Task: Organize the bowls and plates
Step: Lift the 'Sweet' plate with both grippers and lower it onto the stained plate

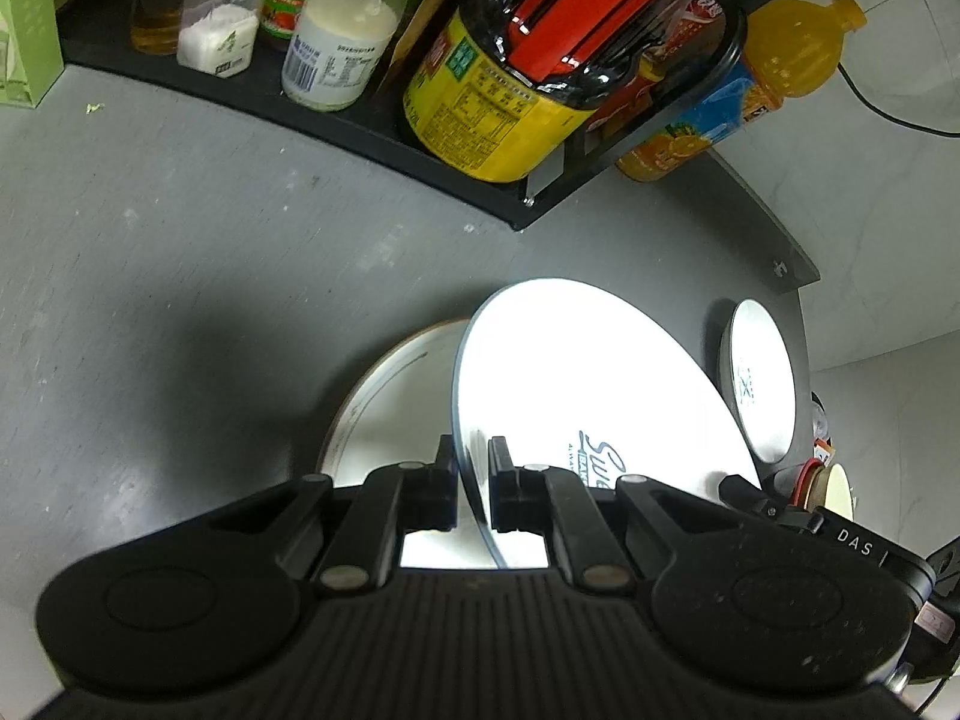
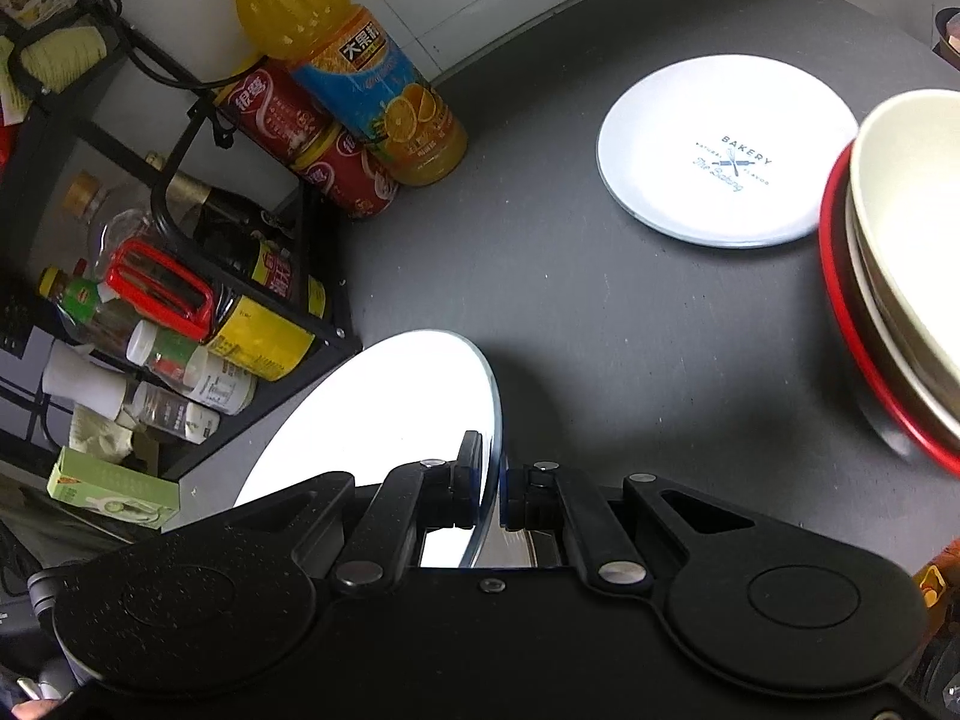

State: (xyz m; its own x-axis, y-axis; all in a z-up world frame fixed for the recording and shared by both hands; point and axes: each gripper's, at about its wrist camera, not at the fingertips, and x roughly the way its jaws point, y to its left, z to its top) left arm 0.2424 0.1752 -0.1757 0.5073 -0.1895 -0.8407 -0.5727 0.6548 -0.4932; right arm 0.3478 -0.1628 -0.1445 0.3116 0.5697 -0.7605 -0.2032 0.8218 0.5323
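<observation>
Grey countertop (image 2: 600,330); condiment rack (image 1: 384,120) beside held plate (image 1: 570,384).

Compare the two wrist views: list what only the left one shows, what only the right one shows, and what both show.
Only the left wrist view: a brown-rimmed plate flat on the table under the held plate, and a milk bottle on the rack.

Only the right wrist view: stacked bowls on a red dish at the right edge, and red cans.

Both: each gripper, left and right, pinching a tilted white plate rim; the small bakery plate, orange juice bottle, and yellow-labelled jar.
</observation>
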